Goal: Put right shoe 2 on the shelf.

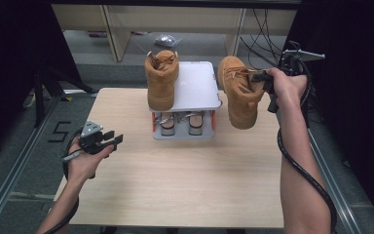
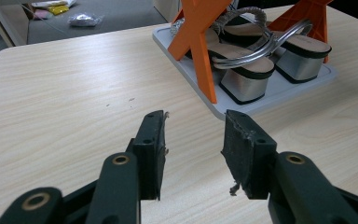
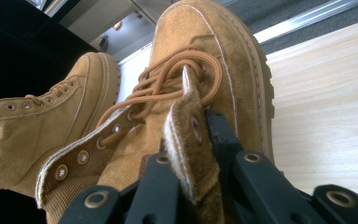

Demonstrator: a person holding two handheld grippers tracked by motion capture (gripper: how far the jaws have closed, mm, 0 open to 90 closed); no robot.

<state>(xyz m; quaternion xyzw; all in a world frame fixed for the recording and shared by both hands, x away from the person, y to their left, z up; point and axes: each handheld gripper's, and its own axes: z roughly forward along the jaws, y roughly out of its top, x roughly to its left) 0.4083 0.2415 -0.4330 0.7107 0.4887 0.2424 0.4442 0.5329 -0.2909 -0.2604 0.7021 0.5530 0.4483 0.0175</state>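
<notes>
My right gripper [image 1: 262,77] is shut on the collar of a tan suede boot [image 1: 240,92], which hangs in the air to the right of a small grey two-level rack [image 1: 197,87]. In the right gripper view its jaws [image 3: 191,154] pinch the boot's [image 3: 205,70] laced upper edge. A second tan boot [image 1: 161,80] stands on the left half of the rack's top shelf, also seen in the right gripper view [image 3: 42,126]. My left gripper [image 1: 111,138] hovers open over the table's left side, nothing between its jaws [image 2: 193,140].
A pair of silver-heeled sandals [image 2: 251,60] sits on the rack's lower tray between orange legs [image 2: 198,42]. The wooden table [image 1: 185,180] spreads in front of the rack. Shelving and cables stand behind it; black curtains flank both sides.
</notes>
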